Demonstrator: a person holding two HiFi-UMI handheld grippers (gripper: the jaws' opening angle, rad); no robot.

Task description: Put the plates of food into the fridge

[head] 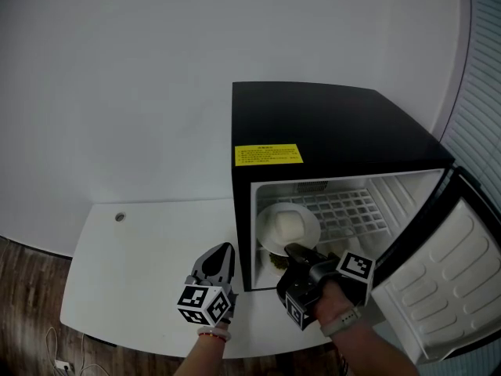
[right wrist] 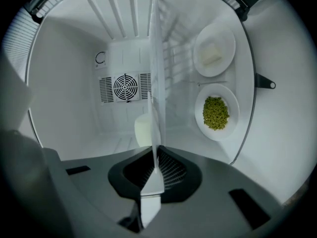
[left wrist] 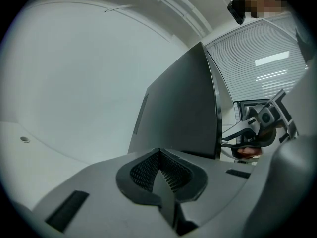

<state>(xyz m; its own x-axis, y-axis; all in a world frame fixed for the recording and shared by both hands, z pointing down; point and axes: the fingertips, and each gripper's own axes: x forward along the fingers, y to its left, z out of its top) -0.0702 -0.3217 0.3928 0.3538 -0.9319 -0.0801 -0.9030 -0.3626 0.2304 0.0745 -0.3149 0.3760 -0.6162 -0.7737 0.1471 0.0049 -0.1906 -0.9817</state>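
Note:
A black mini fridge [head: 329, 124] stands open on the white table [head: 133, 272]. My right gripper [head: 292, 250] reaches into its mouth, shut on the rim of a white plate [head: 288, 227] bearing a pale block of food. In the rolled right gripper view that plate [right wrist: 153, 73] shows edge-on between the shut jaws of the gripper [right wrist: 154, 165], with the pale food [right wrist: 142, 130] beside it. Two more plates lie inside: one with white food [right wrist: 214, 51], one with green peas [right wrist: 216, 113]. My left gripper [head: 222, 251] [left wrist: 157, 155] hangs shut and empty left of the fridge.
The fridge door [head: 446, 288] stands swung open to the right, close to my right hand. A wire shelf [head: 344, 208] spans the upper inside, and a fan grille [right wrist: 124, 87] sits on the back wall. The table's front edge [head: 156, 337] is just below my left hand.

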